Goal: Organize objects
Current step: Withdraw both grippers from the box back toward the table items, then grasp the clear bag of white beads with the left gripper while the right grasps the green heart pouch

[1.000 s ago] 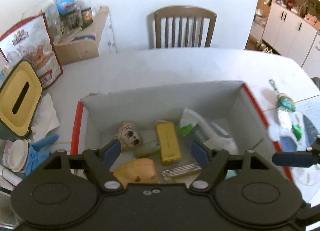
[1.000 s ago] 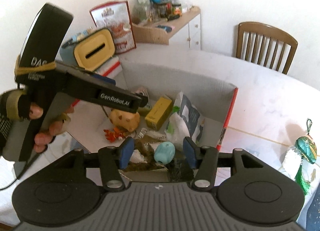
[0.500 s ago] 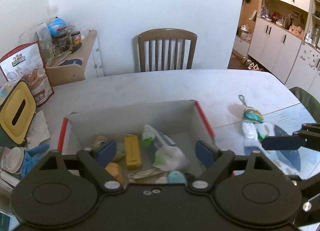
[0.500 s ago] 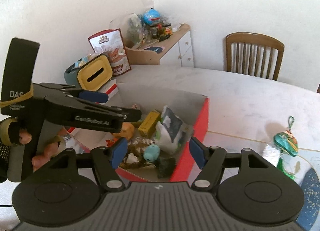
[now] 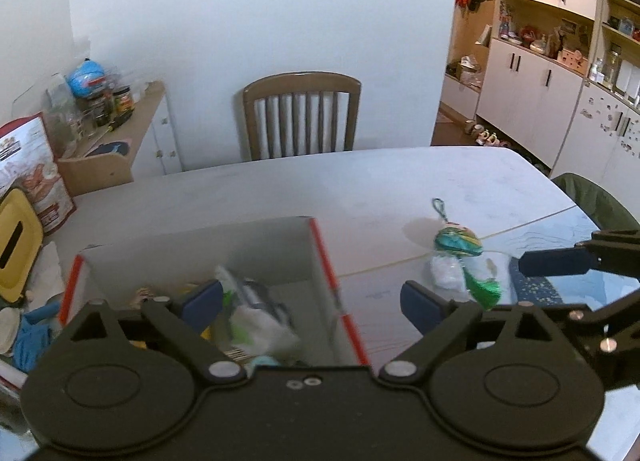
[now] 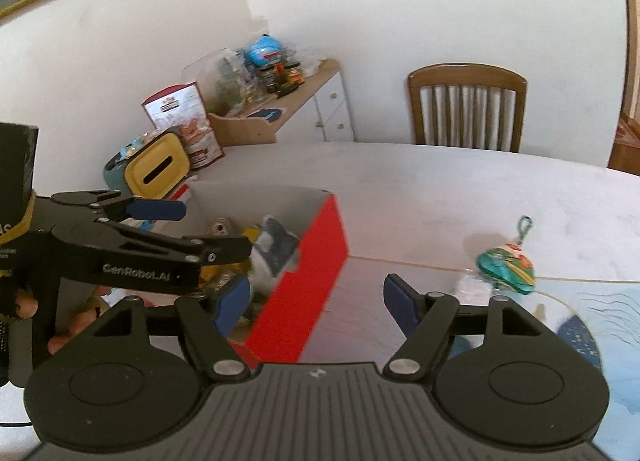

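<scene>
**Charm loose outside the box**

Left gripper (image 5: 310, 303) and right gripper (image 6: 316, 299) both spread wide, empty; box (image 6: 304, 261) holds the clutter; charm (image 6: 506, 263) lies on the table (image 6: 440, 189) toward its right edge; risk: snagging its tassel or loop, dragging it.

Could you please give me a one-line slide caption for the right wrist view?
Open right tongs hover between the red-sided box of odds and ends and a green tasselled charm on the table.

Beyond the jaws, white wall (image 5: 248, 21) behind wooden slat-back chair (image 5: 301, 115) at pale table (image 5: 280, 189); left, cluttered sideboard (image 5: 120, 149); right, white cabinets (image 5: 544, 93).
</scene>
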The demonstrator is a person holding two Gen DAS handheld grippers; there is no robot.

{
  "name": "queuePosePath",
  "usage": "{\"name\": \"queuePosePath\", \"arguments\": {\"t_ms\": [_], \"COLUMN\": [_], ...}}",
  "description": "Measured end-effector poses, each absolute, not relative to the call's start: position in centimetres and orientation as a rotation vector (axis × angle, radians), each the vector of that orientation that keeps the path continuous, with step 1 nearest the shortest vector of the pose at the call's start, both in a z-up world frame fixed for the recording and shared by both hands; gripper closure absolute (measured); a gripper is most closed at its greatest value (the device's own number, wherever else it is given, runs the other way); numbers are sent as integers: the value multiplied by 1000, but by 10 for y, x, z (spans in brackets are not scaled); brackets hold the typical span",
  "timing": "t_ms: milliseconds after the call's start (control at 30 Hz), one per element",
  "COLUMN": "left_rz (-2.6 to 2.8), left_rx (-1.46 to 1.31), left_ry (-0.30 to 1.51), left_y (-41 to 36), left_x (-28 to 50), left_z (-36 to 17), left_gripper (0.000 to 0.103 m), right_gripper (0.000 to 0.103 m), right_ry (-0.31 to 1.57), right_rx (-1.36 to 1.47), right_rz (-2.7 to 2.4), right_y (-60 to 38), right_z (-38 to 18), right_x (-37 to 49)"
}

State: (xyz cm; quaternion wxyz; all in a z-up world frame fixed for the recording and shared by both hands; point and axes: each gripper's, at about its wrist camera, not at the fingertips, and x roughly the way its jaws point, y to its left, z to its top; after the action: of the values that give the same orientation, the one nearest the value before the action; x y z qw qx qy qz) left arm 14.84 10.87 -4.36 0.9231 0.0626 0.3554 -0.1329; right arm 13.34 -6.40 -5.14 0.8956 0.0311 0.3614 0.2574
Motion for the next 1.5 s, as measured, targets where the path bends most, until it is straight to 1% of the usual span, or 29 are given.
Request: {"name": "queuePosePath", "arguments": {"t_ms": [167,233,300,467,533,600,800,900,1500], "left_rz": [-298,-308,-318,-354,-364,-367,-377,-372,-324], "left_rx": [123,118,117,118,115,120,133,138,197], "left_ry": [730,732,732,724,729,730,737,744,791], "left_y": [86,77,70,48,39,30,3,-9,-51], "left_x": [148,149,150,149,150,151,157,162,203], "left_z": [-48,-50,-52,-56,-59,-62,-74,-83,-154], "left_gripper": [3,2,1,1,1,1,1,1,1], "right_gripper": [28,25,21,18,13,11,11,6,6], "right_ry": [757,761,760,750,744,741,756,772,905], "right_rx": [79,86,86,102,108,114,133,139,120], "right_rz": [498,486,479,453,445,433,372,355,301], "right_y": [-98,-112,-125,-155,-165,-175,-204,-214,-205], "right_z": [-56,-58,-59,-63,-64,-66,-76,-82,-137], "right_x": [136,138,139,145,149,154,181,195,278]}}
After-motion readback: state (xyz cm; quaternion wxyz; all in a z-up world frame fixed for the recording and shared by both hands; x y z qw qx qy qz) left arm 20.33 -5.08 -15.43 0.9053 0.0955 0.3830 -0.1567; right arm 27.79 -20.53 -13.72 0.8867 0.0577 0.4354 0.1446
